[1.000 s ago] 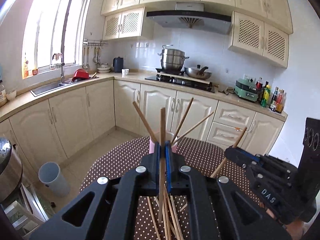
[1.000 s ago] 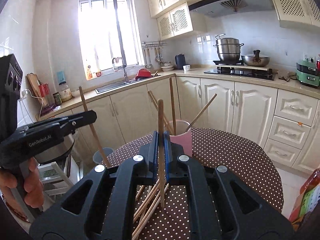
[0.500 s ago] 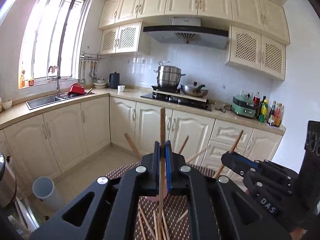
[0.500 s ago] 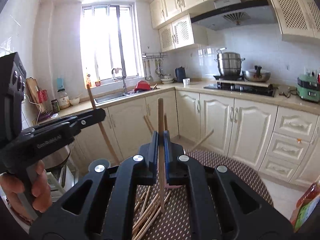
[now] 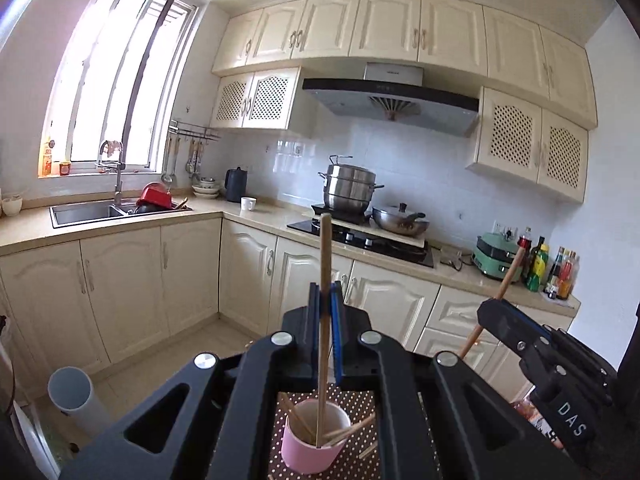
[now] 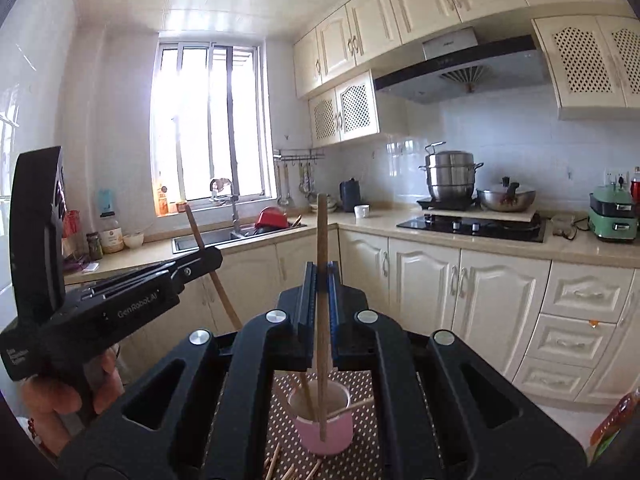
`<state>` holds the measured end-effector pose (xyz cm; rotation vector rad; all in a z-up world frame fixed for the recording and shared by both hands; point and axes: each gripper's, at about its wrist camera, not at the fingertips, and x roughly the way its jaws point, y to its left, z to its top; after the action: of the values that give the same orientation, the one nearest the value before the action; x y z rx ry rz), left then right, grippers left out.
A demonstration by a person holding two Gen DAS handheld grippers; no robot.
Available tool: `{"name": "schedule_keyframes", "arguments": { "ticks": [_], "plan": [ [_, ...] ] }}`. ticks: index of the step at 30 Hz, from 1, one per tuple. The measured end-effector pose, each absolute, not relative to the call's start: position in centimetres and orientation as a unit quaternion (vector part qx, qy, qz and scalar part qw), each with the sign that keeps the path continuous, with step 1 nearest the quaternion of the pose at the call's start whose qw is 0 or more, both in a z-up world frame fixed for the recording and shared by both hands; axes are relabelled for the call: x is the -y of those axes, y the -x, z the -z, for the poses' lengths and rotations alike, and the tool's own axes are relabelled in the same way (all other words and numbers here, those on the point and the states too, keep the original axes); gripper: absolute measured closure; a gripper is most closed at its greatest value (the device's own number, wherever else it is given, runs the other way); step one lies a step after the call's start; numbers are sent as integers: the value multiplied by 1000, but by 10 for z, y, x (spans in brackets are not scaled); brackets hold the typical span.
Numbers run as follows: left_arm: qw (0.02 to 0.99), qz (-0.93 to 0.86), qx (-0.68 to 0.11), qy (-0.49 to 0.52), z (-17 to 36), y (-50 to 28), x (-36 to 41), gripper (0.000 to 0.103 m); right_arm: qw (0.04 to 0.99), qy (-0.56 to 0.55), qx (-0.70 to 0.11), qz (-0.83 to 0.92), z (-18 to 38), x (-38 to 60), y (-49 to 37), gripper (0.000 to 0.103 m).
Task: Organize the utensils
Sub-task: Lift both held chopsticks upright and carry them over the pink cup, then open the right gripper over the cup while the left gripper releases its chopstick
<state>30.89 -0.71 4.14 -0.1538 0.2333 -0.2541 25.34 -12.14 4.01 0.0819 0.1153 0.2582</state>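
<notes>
My left gripper [image 5: 325, 300] is shut on a wooden chopstick [image 5: 324, 264] held upright, its lower end over the mouth of a pink cup [image 5: 312, 446] that holds several chopsticks. My right gripper [image 6: 321, 280] is shut on another upright chopstick [image 6: 321, 240], its lower end in front of the same pink cup [image 6: 324, 432]. Each gripper shows in the other's view, the right one [image 5: 492, 314] at the right, the left one [image 6: 208, 258] at the left. Loose chopsticks [image 6: 276, 460] lie on the dotted brown tablecloth [image 6: 360, 460].
Cream kitchen cabinets [image 5: 192, 280] and a counter run behind the table. A sink [image 5: 92, 212], a hob with steel pots [image 5: 352, 192], a green appliance [image 5: 496, 256] and bottles [image 5: 560, 272] stand on it. A grey bin [image 5: 76, 400] stands on the floor at the left.
Both grippers have risen and tilted up with their chopsticks. The pink cup has dropped from the middle of each view to below the fingers.
</notes>
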Motion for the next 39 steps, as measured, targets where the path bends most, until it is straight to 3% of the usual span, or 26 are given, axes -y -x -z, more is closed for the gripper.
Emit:
{"name": "schedule_keyframes", "arguments": {
  "ticks": [17,19,20,21,39],
  "plan": [
    [982,104,-151,46,20,-339,16,97,992,-44,-27,-117,-31,108,-291,97],
    [981,104,-161,44,22,-341,15,88,992,-42,-26,-116,-29,107,-292,97],
    [980,102,-163,48,22,-341,13,69,992,-44,-28,-118,-27,106,-293,97],
    [981,102,-158,52,23,-339,11,59,991,-44,-32,-118,-25,106,-294,97],
    [985,62,-151,57,30,-308,-17,46,987,-43,-93,-125,17,109,-286,97]
  ]
}}
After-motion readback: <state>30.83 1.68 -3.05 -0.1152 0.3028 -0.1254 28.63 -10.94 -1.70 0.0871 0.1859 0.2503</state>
